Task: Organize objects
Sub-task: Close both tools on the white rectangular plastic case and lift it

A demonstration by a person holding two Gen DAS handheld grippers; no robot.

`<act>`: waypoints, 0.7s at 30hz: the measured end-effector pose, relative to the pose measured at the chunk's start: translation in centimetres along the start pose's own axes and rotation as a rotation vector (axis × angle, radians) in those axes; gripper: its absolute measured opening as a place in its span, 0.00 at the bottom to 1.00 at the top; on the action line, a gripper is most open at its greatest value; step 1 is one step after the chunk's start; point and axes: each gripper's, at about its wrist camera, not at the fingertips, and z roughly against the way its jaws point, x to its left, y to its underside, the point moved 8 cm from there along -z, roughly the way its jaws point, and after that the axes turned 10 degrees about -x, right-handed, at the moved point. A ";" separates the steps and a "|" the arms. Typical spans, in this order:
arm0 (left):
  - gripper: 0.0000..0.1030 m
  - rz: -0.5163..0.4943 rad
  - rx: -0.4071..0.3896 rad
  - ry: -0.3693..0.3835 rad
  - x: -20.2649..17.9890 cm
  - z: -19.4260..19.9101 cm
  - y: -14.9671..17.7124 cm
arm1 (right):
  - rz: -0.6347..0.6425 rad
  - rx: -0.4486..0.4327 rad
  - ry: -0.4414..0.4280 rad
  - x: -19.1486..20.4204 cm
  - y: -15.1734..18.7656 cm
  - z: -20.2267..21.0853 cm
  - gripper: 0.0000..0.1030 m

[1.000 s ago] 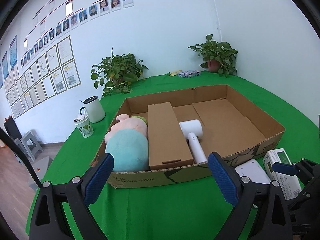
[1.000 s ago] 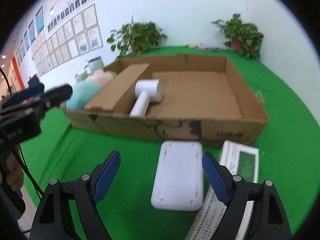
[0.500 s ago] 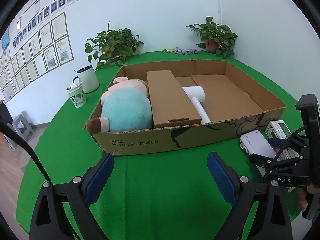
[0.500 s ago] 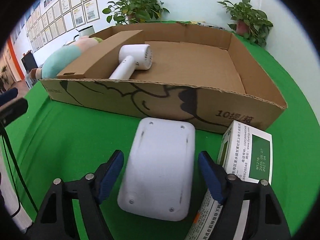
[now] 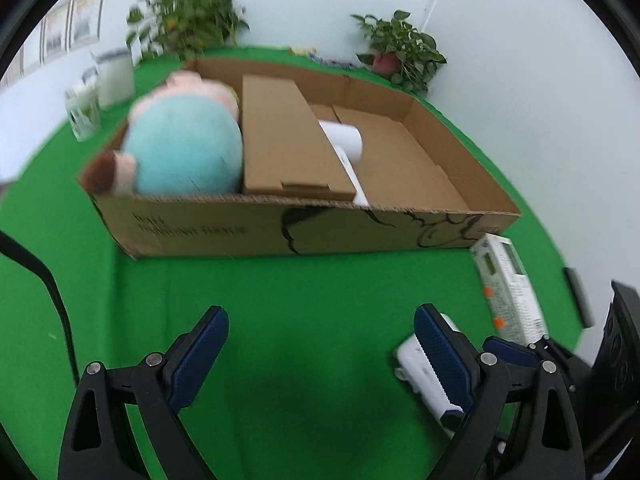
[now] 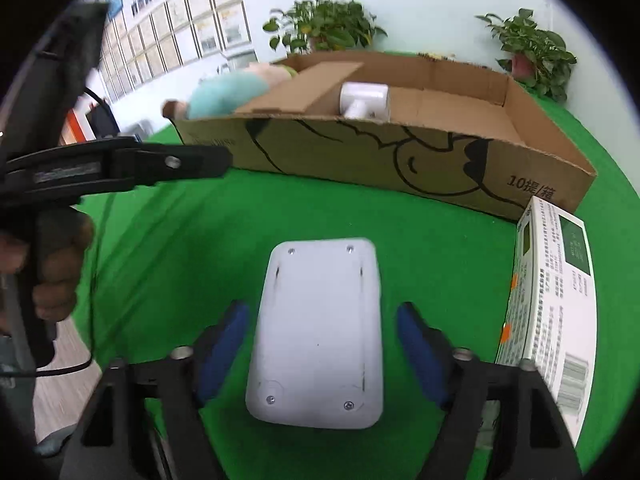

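Gripper point(image 6: 322, 346) opening — straddling white device point(image 6: 320, 332).

A tabletop point(image 6: 248, 216) covered in green cloth is seen, on which a large open cardboard box point(image 6: 360, 152) is set toward 12 o'clock. A white flat device point(image 6: 320, 332) is laid at 6 o'clock in the right wrist view, with a white and green carton point(image 6: 556, 304) at 3 o'clock, just beside the box's corner. Two potted plants point(image 5: 188, 20) point(image 5: 396, 52) and two cups point(image 5: 100, 88), blurred, are placed along the far edge.
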 end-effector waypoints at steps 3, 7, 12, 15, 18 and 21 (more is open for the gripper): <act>0.91 0.071 0.070 0.120 -0.9 -1.6 0.6 | -0.011 -0.003 -0.031 0.1 0.2 0.4 0.84; 0.91 0.126 0.147 0.218 -2.6 -3.3 1.9 | 0.043 0.031 -0.037 0.5 0.9 0.0 0.84; 0.86 0.142 0.189 0.258 -3.6 -3.4 4.0 | 0.083 0.030 -0.053 2.5 1.8 1.1 0.84; 0.86 0.154 0.184 0.274 -3.5 -2.9 4.7 | 0.107 0.012 -0.042 3.4 2.1 2.0 0.84; 0.86 0.152 0.196 0.287 -4.6 -2.9 5.4 | 0.054 0.030 -0.021 2.5 2.0 1.1 0.84; 0.86 0.143 0.214 0.318 -5.9 -2.8 6.0 | 0.041 0.041 0.009 2.0 1.6 0.5 0.84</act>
